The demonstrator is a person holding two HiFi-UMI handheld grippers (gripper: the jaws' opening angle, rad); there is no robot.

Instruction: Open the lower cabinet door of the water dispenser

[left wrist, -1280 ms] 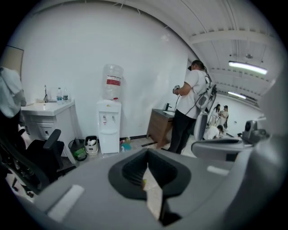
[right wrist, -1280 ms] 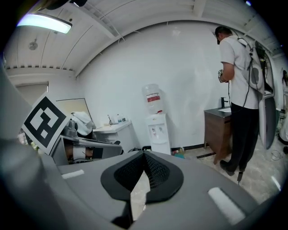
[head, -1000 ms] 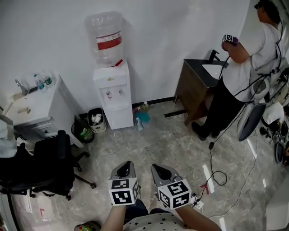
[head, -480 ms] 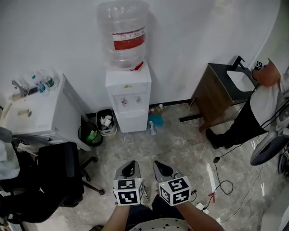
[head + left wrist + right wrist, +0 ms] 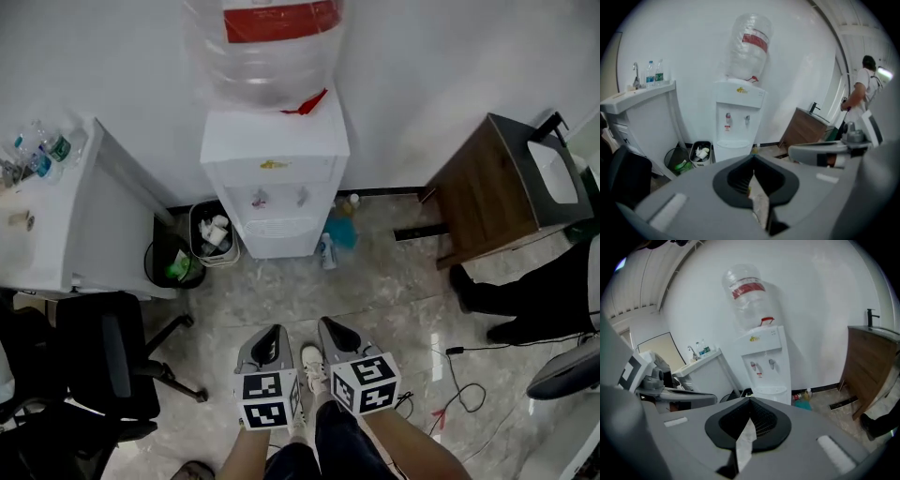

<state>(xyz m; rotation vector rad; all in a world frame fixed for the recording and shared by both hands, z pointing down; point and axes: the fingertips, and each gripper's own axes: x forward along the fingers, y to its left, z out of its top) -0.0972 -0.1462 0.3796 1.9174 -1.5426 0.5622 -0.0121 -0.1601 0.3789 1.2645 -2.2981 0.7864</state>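
Two grippers side by side, low in head view: left gripper (image 5: 270, 342) jaws pressed together, empty; right gripper (image 5: 336, 337) likewise. Water dispenser (image 5: 275, 178) against wall ahead, well apart from both; lower cabinet door (image 5: 730, 152) shut; waste bin (image 5: 221, 259) just beside it.

Legible text: none. Red label (image 5: 281, 17) on water bottle (image 5: 262, 70): print unreadable. Yellow mark (image 5: 273, 164) on water dispenser (image 5: 275, 202): illegible.

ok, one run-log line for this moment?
phase: pre-contact | left hand-held gripper: shut, empty | right hand-held gripper: shut, empty | water dispenser: ahead, untouched | lower cabinet door: closed
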